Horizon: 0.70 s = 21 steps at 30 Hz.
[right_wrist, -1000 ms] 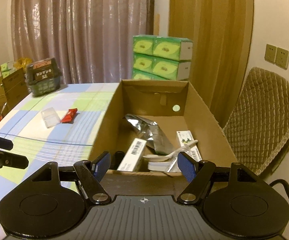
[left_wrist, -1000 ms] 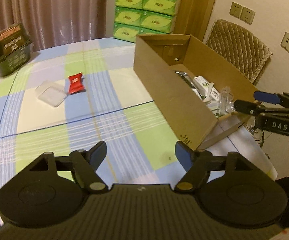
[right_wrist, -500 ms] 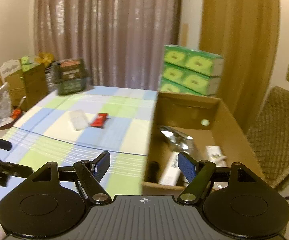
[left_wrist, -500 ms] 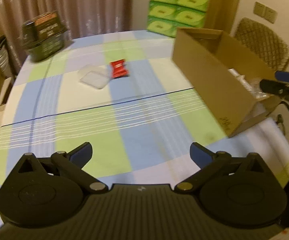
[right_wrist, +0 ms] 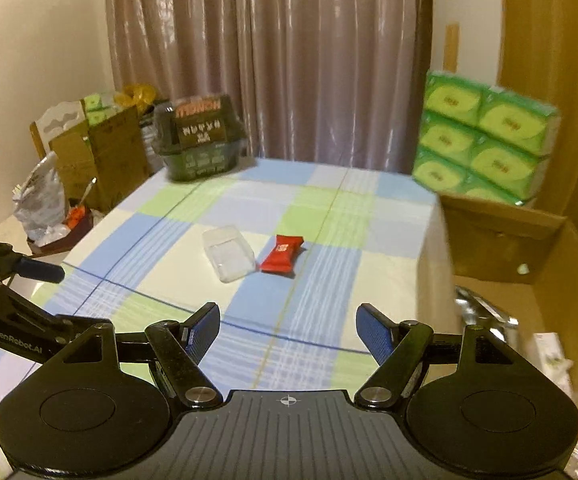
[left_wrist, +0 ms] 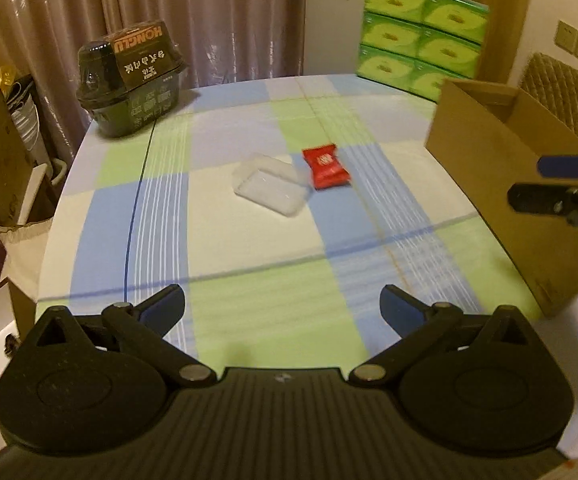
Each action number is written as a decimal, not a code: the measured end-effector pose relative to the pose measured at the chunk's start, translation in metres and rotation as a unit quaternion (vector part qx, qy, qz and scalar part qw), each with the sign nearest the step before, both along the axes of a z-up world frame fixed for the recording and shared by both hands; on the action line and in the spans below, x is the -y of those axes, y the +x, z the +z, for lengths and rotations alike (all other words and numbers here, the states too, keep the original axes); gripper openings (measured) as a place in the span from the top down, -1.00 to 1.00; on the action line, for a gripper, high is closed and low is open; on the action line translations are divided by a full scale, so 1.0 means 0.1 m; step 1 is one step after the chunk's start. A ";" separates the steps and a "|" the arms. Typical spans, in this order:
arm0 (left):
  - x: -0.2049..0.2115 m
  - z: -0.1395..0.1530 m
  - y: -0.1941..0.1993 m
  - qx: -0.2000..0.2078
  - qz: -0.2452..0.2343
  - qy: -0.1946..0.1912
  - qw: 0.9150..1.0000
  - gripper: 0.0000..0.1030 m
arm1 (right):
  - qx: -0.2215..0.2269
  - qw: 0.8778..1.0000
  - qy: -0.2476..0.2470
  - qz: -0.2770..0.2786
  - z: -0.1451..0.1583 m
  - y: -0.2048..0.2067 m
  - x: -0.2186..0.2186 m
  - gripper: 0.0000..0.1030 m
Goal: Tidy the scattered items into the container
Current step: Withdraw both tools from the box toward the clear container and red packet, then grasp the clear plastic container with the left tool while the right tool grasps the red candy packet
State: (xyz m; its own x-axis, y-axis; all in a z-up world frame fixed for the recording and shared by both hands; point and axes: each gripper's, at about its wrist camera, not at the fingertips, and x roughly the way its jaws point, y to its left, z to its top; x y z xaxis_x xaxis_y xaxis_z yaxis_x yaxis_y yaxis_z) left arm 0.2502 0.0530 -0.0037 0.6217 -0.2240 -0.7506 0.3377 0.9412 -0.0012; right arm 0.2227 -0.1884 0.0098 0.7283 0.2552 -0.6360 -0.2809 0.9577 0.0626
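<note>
Both grippers have swung off the cardboard box (right_wrist: 529,248) — left gripper (left_wrist: 283,308) and right gripper (right_wrist: 287,330), fingers spread and empty, now face the red packet (left_wrist: 327,165) and clear case (left_wrist: 269,186) lying ahead on the table (left_wrist: 249,280).

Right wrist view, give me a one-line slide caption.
Open right gripper faces a red snack packet and clear plastic lid on the checked tablecloth, cardboard box alongside.

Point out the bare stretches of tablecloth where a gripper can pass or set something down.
Bare cloth runs between the left gripper and the clear plastic tray. Another free strip lies between the red snack packet and the cardboard box. The far middle, between the dark noodle tub and the green tissue packs, is open too. Tray and packet sit close together.
</note>
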 end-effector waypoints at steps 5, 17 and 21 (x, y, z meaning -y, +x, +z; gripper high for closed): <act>-0.03 -0.20 0.44 -0.004 -0.014 -0.008 1.000 -0.98 | -0.022 1.000 -0.011 0.001 -0.22 0.57 -0.12 -0.41; 0.13 -0.71 1.17 0.000 -0.034 -0.012 0.999 -0.97 | -0.049 0.998 -0.037 0.011 -0.78 1.57 -0.28 -0.03; 0.17 -0.76 1.33 -0.001 -0.039 -0.027 0.999 -0.90 | -0.059 0.998 -0.020 0.015 -0.89 1.78 -0.32 0.05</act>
State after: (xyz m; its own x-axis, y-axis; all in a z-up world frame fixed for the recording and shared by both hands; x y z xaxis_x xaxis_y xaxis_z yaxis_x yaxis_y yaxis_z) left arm 0.3835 0.0364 -0.0802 0.6000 -0.3119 -0.7367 0.4098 0.9107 -0.0518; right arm 0.4005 -0.1563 -0.0796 0.6406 0.2480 -0.7267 -0.3018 0.9516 0.0588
